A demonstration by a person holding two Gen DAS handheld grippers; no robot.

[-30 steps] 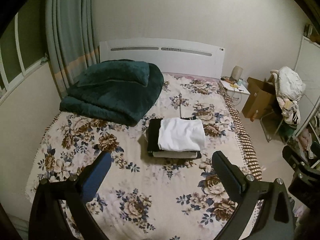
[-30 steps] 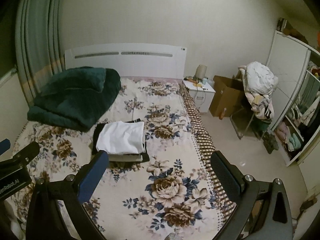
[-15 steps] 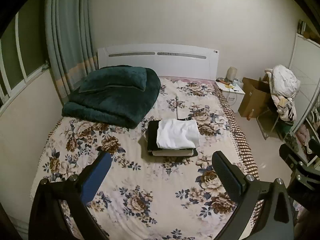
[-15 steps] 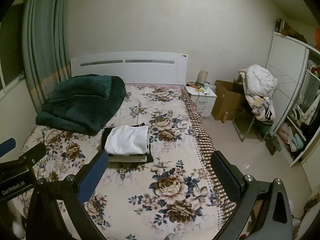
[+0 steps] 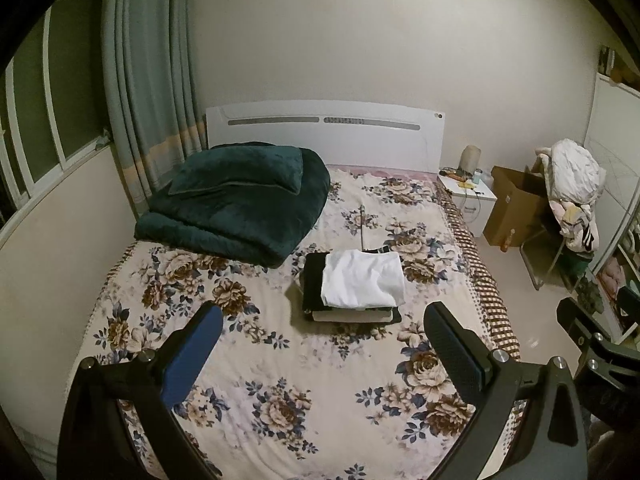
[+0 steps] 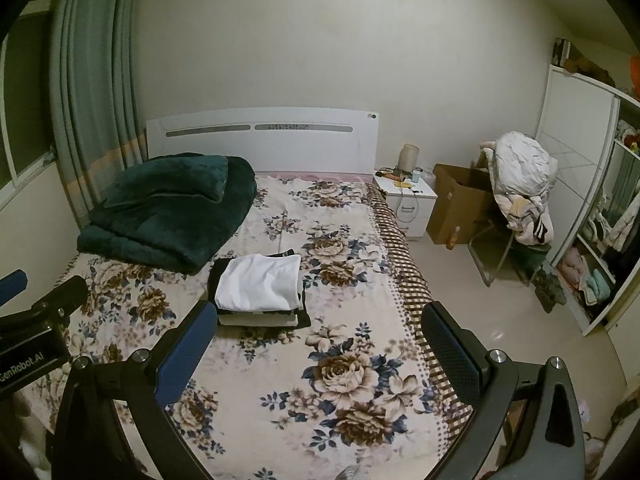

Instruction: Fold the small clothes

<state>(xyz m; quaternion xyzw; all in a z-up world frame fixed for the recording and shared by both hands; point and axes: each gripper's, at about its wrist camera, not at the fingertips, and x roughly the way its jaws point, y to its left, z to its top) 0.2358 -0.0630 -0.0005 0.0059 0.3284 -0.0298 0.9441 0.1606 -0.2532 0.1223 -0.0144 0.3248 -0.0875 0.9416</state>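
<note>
Floral bed (image 5: 280, 400) is spreading ahead of and below both grippers. Folded clothes stack (image 5: 352, 292), white shirt (image 5: 362, 280) topping it, is lying ahead, slightly right of the left gripper (image 5: 320, 344) and left of the right gripper (image 6: 320, 340). Long axis probably crosswise. Both are hanging wide open, empty; left looking nearer.

The big soft bed cover (image 5: 280, 360) is cream with brown and blue flowers. The folded fluffy blanket (image 5: 236, 208) is dark green. The top folded shirt (image 5: 362, 278) is white.
</note>
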